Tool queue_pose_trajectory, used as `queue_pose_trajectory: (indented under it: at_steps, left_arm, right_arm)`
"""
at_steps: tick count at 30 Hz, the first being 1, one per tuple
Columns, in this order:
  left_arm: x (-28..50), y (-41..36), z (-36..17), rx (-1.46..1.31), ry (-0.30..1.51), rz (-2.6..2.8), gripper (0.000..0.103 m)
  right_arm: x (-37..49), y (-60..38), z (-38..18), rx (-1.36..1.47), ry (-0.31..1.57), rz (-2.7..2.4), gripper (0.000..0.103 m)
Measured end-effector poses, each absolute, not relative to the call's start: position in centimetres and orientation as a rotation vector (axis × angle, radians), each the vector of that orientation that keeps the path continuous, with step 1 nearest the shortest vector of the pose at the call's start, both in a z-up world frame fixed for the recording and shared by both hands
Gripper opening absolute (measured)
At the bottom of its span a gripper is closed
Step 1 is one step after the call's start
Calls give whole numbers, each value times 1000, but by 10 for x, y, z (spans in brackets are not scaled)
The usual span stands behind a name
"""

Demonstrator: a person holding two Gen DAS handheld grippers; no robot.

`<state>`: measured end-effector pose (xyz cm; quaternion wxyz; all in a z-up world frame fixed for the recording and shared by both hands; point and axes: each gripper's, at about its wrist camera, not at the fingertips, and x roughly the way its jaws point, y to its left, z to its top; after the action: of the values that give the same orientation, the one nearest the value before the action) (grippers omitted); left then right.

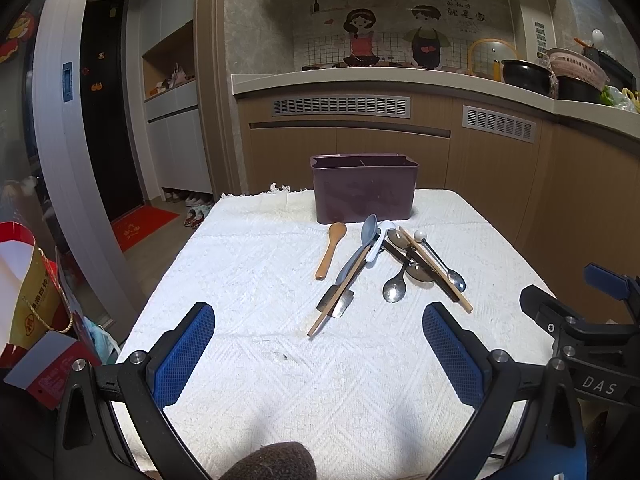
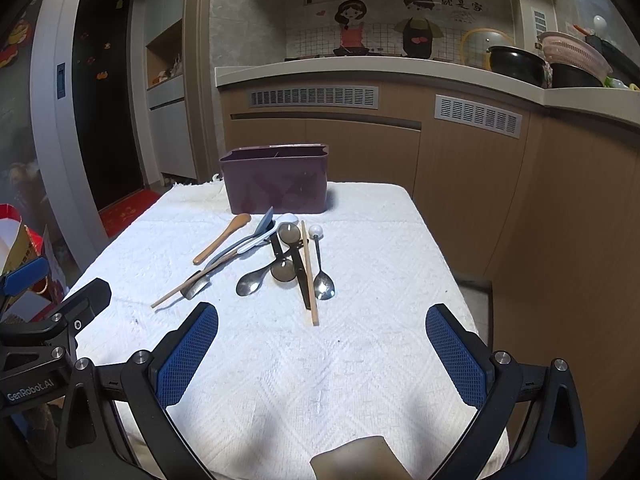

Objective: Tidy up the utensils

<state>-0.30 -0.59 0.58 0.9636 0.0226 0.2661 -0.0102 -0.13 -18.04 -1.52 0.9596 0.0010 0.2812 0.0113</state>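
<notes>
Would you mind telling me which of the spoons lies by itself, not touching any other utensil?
The wooden spoon, leftmost in the group, lies alone on the white cloth. The grey, white and metal spoons all overlap in the tangled pile beside it.

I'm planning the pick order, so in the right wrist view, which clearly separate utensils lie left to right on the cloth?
Wooden spoon → steel spoon with its bowl toward the camera → white-knobbed spoon. The grey and white spoons, the chopsticks and the dark ladles overlap, so I leave them out.
</notes>
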Motion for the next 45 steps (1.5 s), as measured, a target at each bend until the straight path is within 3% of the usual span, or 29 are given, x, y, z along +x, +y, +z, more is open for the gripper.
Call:
queue_pose_trajectory:
  at_steps: [28, 45]
  left_arm:
    - [2, -1, 1, 37, 561, -15, 103]
    - [57, 7, -5, 69, 552, 16, 103]
  right_arm:
    - [0, -178, -19, 3, 577, 27, 103]
    - [50, -179, -20, -68, 576, 40, 103]
